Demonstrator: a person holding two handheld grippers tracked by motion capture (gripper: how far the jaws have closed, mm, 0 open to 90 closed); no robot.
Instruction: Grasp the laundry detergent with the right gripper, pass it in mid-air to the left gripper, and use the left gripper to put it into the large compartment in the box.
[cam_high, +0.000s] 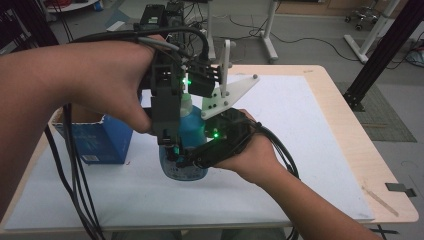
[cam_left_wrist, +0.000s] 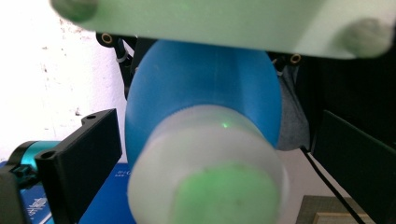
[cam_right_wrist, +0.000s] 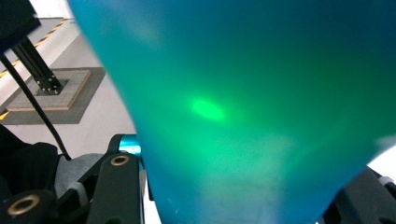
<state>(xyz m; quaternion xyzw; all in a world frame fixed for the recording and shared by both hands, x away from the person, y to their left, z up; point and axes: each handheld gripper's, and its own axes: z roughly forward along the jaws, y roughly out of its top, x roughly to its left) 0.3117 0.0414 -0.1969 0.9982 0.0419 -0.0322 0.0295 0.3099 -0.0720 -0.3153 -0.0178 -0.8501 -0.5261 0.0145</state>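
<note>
Blue bottle pinned between 2 hand-held grippers, cap next in line

High view: the right hand-held gripper (cam_high: 187, 159) is clamped on the body of the blue bottle (cam_high: 190, 131) standing on the white surface (cam_high: 300, 150); the left hand-held gripper (cam_high: 172, 147) hangs over it from above, a blue box (cam_high: 97, 140) beside. Left gripper view: the cap (cam_left_wrist: 208, 168) sits between spread jaws, not pinched; a skewed closing could glance off and tip the bottle. Right gripper view: the bottle wall (cam_right_wrist: 243, 112) is squeezed; a twist above could spin it loose.
</note>
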